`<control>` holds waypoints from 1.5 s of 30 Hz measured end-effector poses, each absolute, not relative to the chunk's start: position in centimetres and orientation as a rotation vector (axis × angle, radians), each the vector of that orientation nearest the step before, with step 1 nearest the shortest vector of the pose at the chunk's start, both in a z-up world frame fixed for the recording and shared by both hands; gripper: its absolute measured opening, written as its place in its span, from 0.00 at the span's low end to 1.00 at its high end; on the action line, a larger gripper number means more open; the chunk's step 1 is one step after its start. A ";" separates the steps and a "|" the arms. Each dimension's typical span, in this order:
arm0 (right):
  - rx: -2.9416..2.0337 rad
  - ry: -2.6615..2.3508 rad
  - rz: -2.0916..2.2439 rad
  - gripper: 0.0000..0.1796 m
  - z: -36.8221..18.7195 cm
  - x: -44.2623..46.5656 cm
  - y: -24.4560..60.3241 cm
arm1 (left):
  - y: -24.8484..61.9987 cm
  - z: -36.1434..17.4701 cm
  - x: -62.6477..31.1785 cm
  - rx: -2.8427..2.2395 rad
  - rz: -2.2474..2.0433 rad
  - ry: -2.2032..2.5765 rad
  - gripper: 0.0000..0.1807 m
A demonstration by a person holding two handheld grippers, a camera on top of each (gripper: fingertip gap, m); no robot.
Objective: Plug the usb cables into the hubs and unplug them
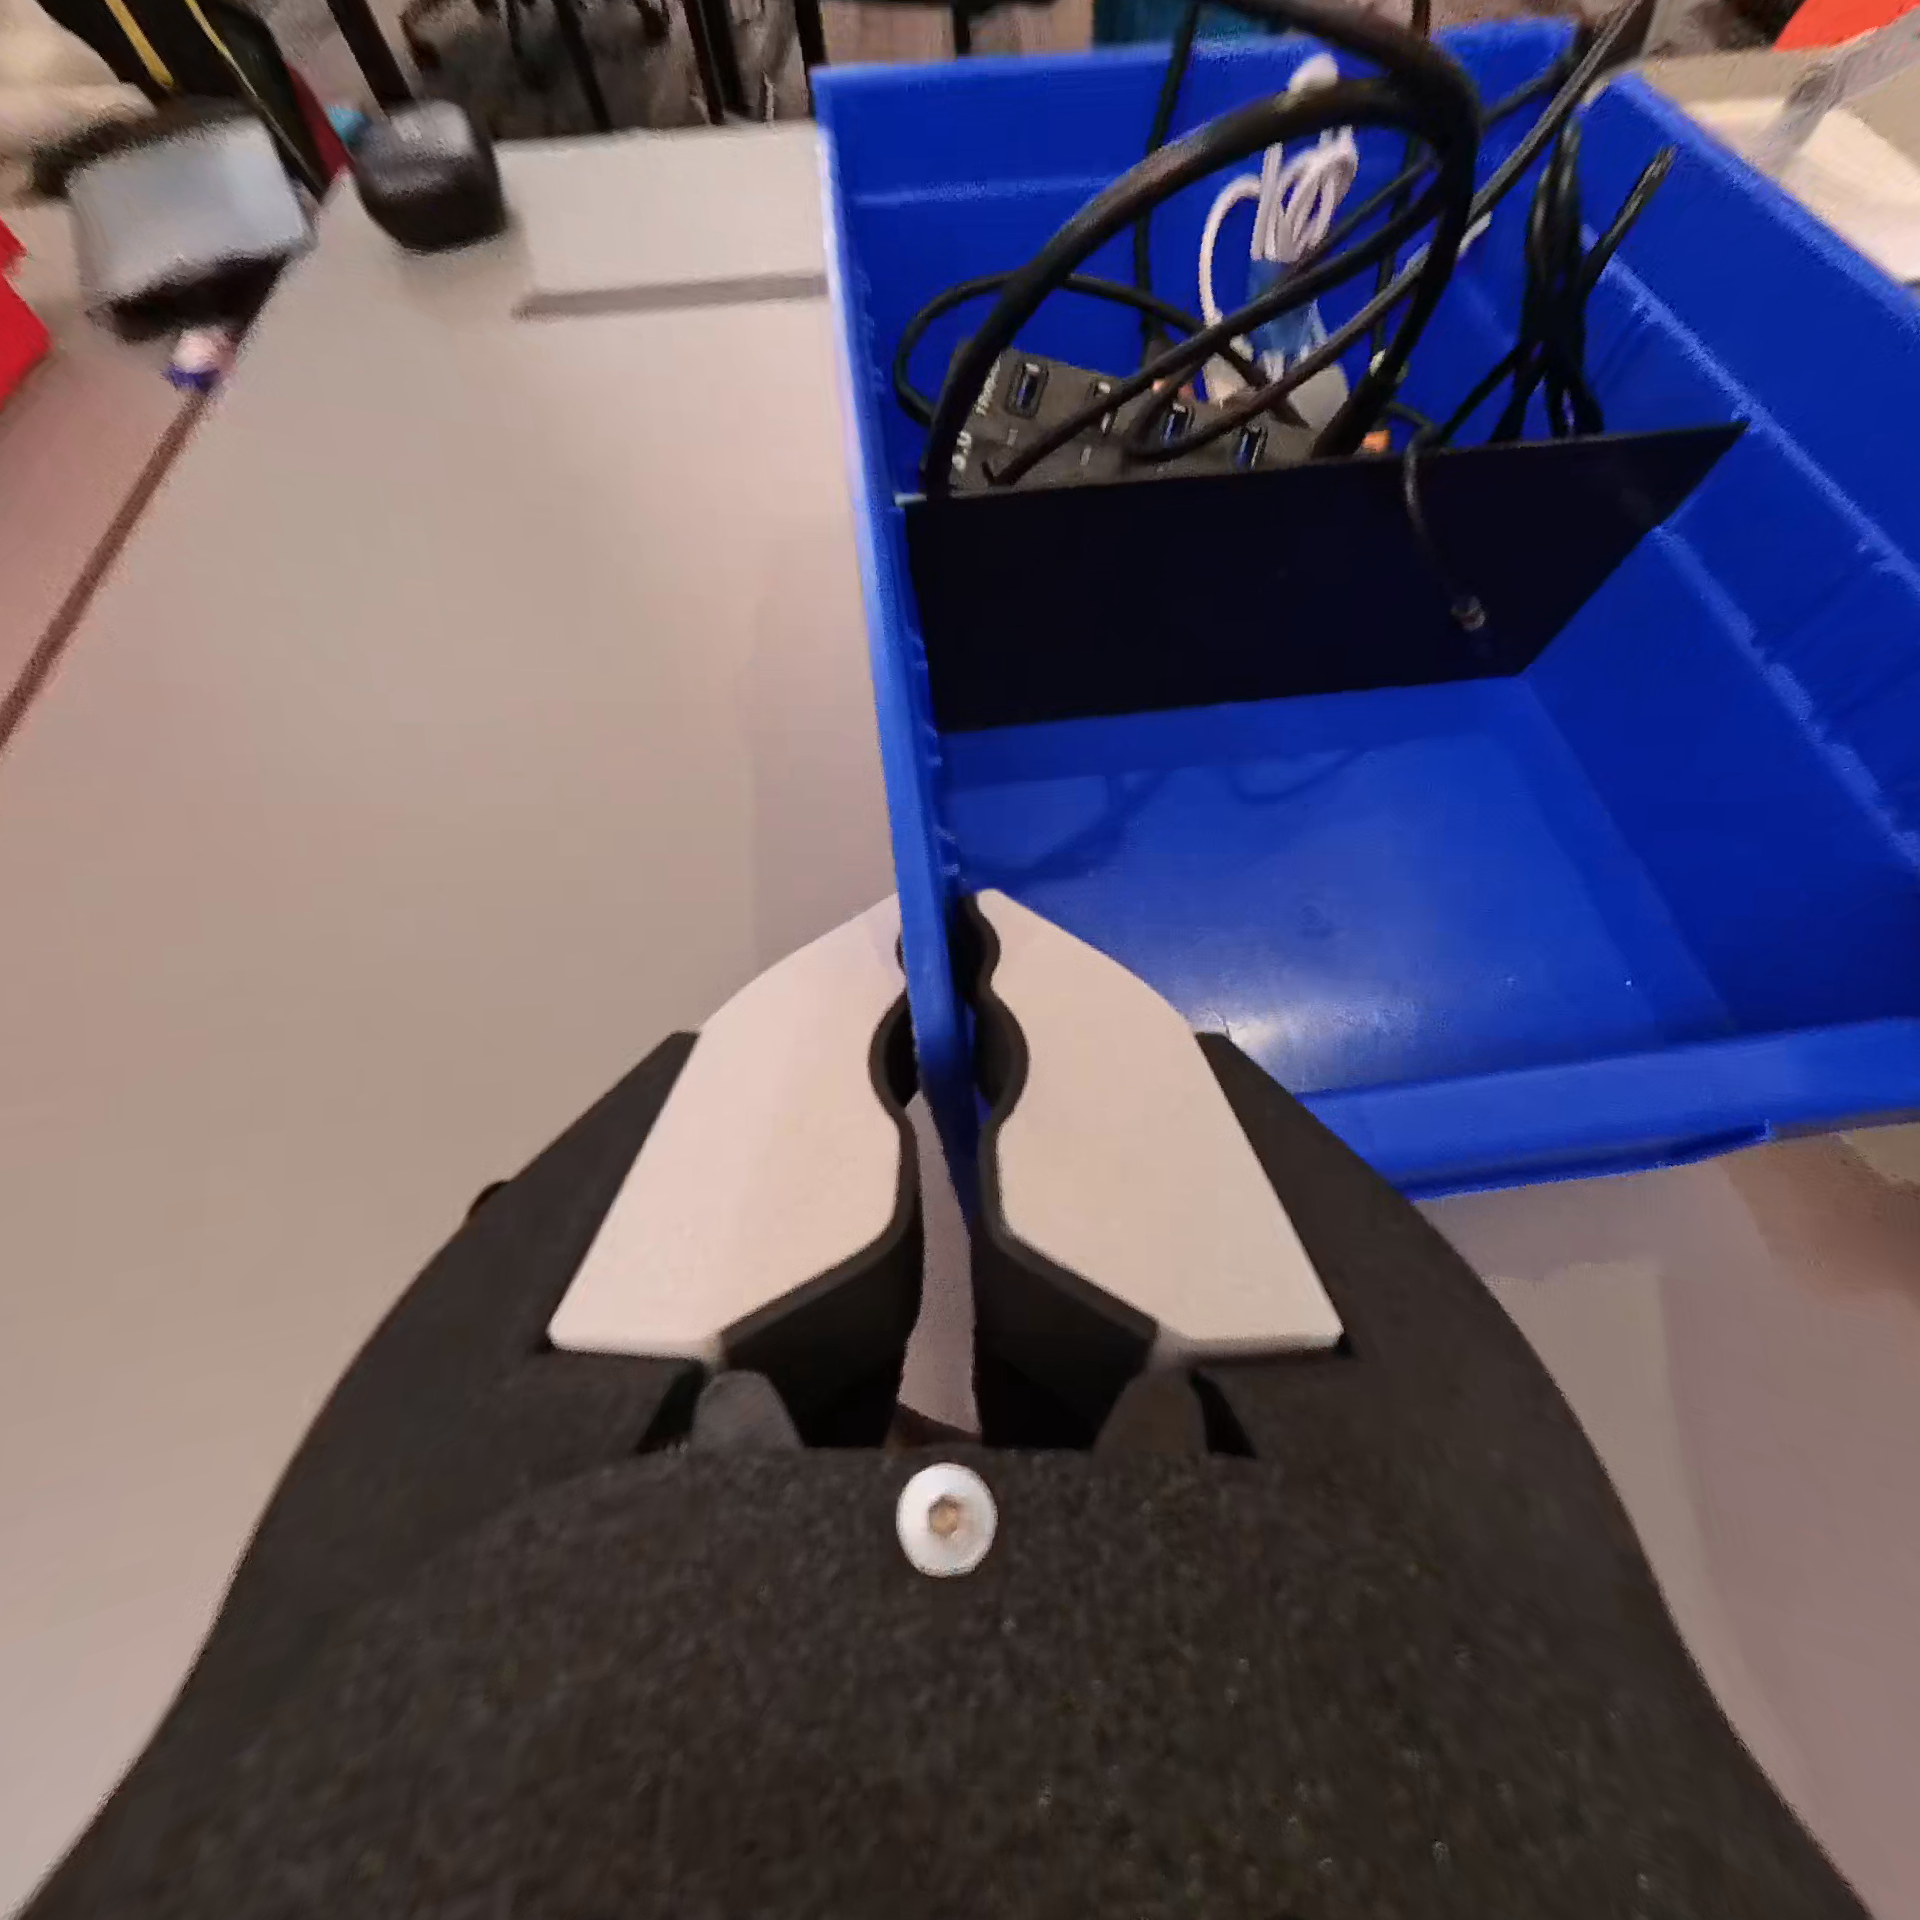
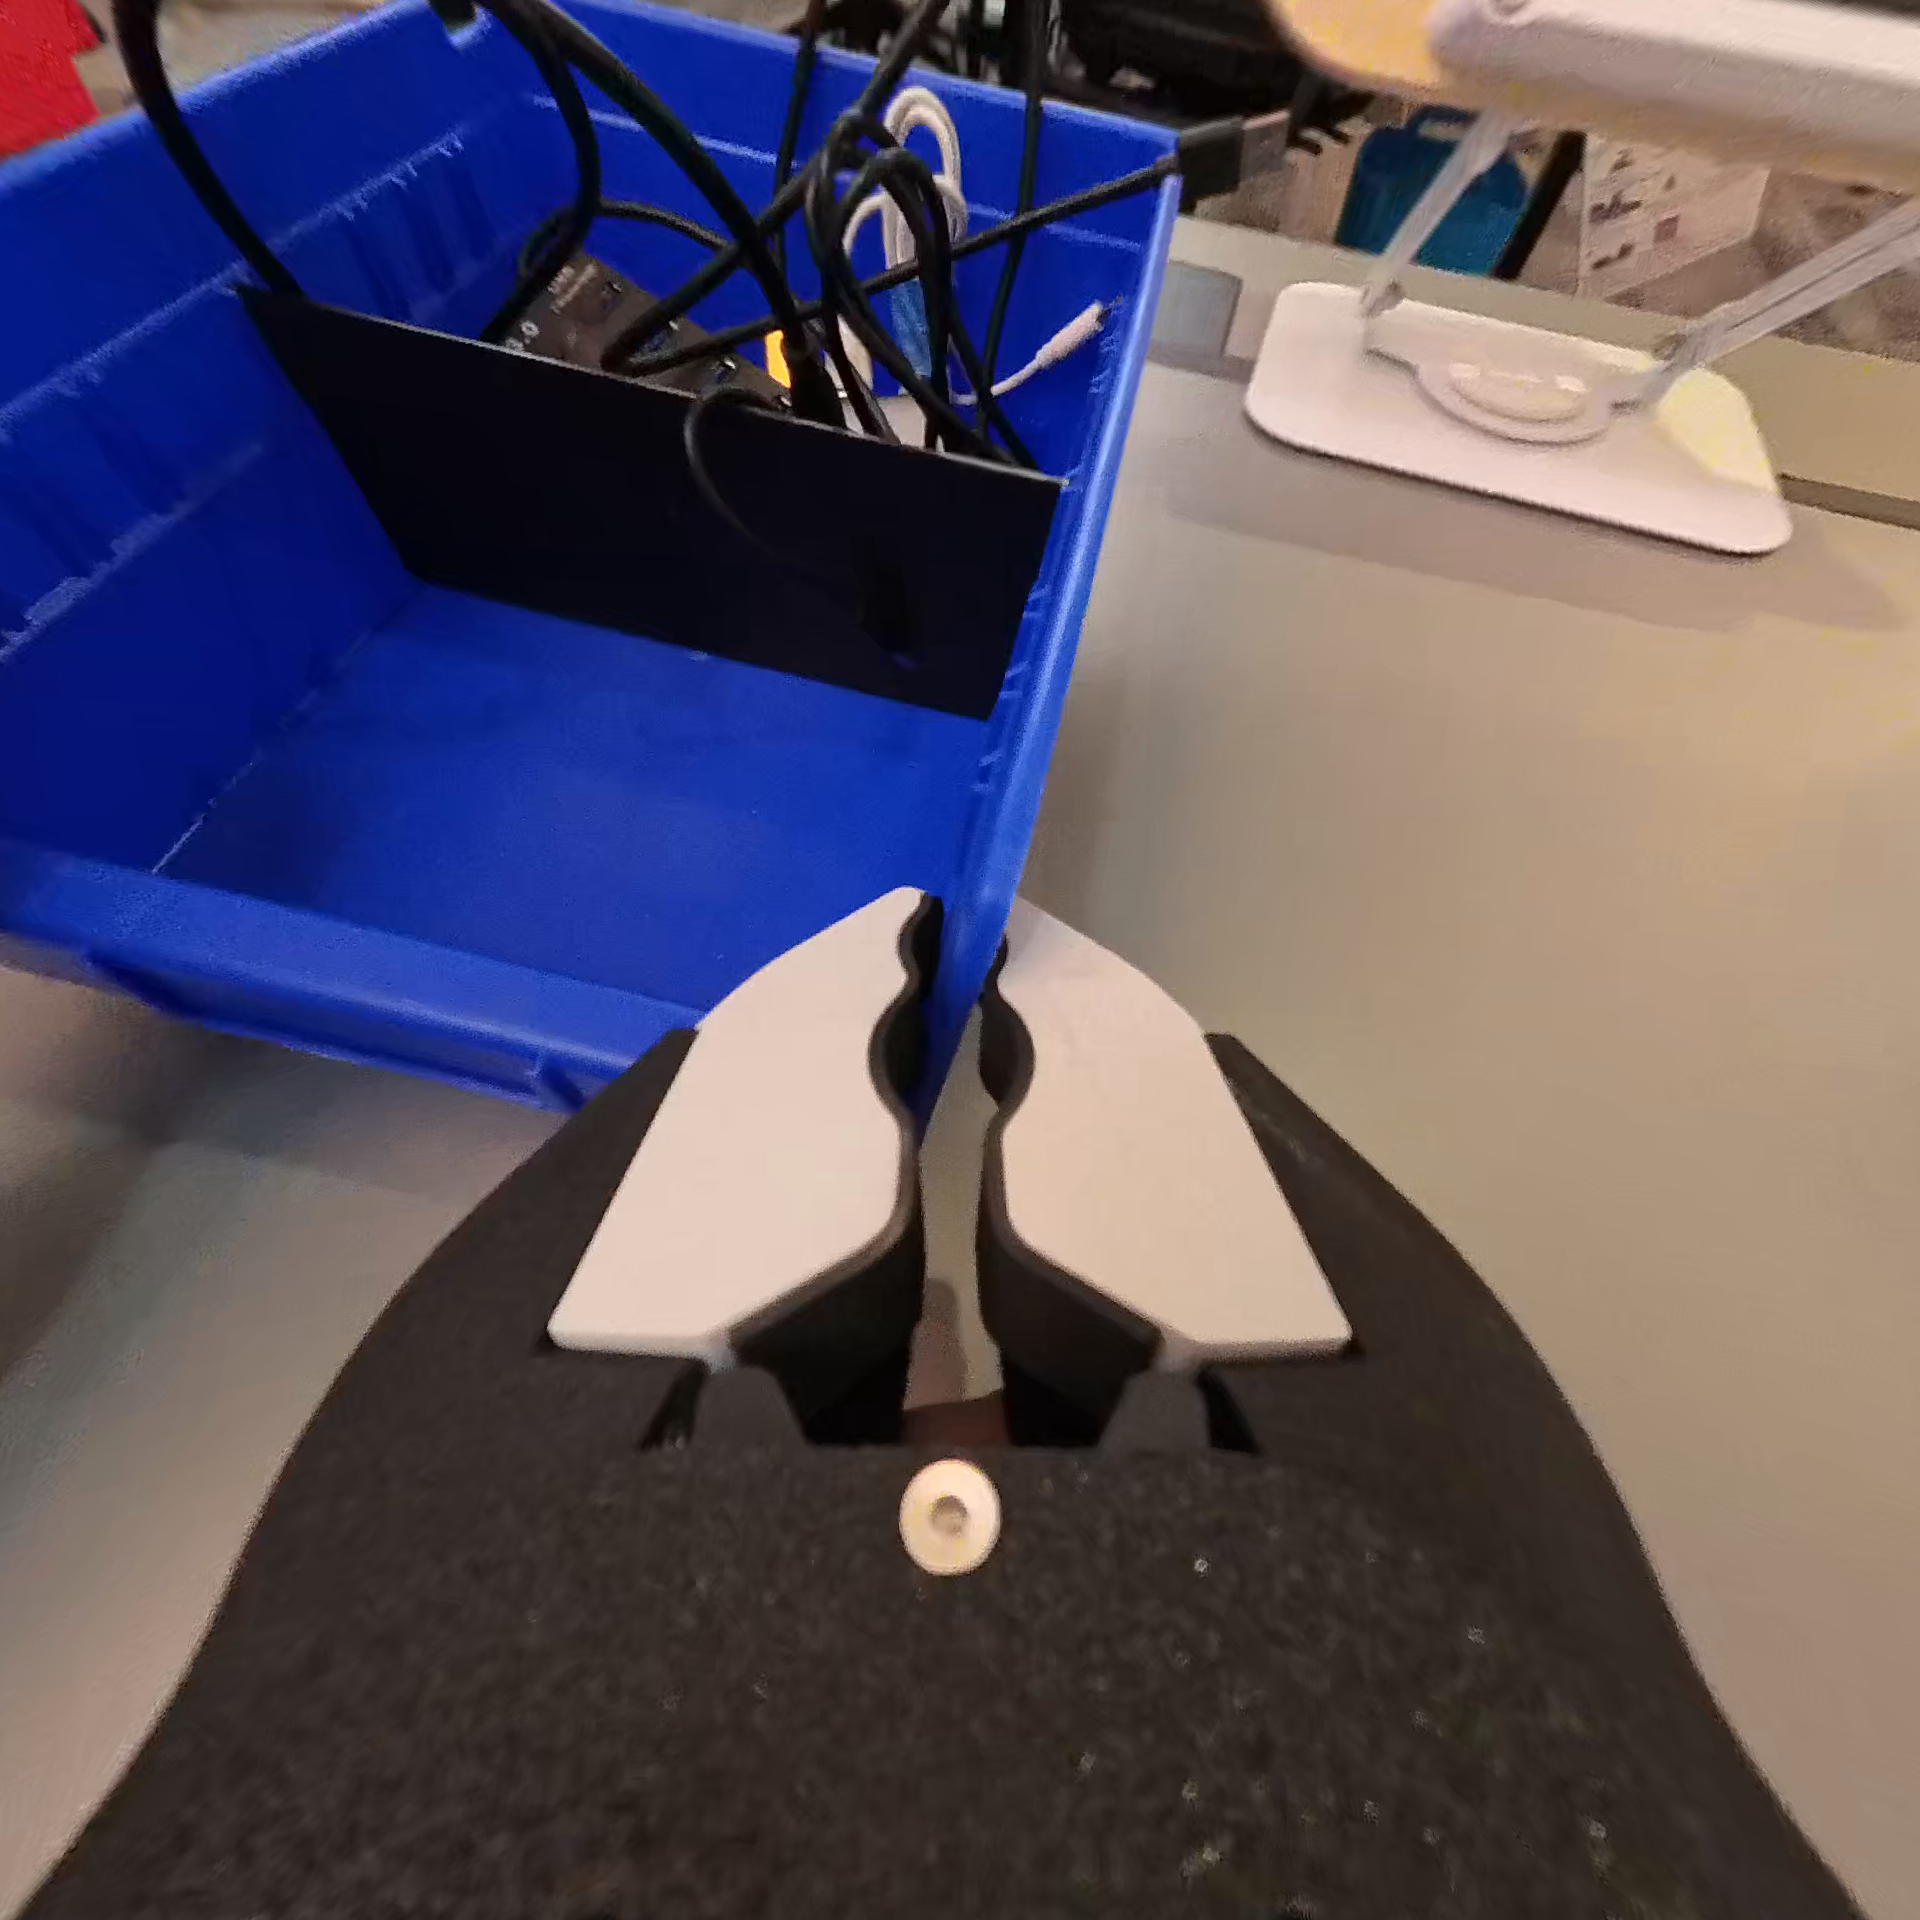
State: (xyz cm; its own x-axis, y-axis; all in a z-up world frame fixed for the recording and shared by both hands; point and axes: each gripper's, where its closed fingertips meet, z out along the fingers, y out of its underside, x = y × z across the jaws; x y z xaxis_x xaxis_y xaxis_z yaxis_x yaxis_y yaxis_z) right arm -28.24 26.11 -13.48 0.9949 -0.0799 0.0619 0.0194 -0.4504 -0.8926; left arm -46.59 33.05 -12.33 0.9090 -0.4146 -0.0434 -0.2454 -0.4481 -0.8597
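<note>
Left hand-held gripper: clenched on the left wall of the bin, near its front corner, one finger inside and one outside. Judged a carrying or steadying pinch, not a cable step.

Bin middle: black divider splits it. Front half bare. Back half holds the hub, lying flat just behind the divider with ports up, under a tangle of black cables and one white cable. One black cable hangs over the divider into the front half. Whether any plug is seated in the hub: cannot tell.

Right hand-held gripper: clenched on the bin's right wall, mirroring the left. A two-sided hold suits moving the bin on the tabletop. Right of the bin: white lamp base, well apart.
</note>
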 end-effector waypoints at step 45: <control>-1.992 0.152 -0.037 0.21 -13.5 6.9 7.6 | 20.1 -12.8 -34.4 -1.999 -0.980 0.563 0.18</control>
State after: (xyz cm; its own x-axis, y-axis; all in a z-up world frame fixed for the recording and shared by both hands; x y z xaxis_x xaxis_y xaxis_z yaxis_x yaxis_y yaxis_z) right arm 6.91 7.56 -13.55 0.9913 -0.1242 -0.0429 -0.0902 -0.4060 -0.9094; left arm -34.45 20.13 -12.77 0.5968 -0.6744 0.4348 -0.0353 -0.5634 -0.8254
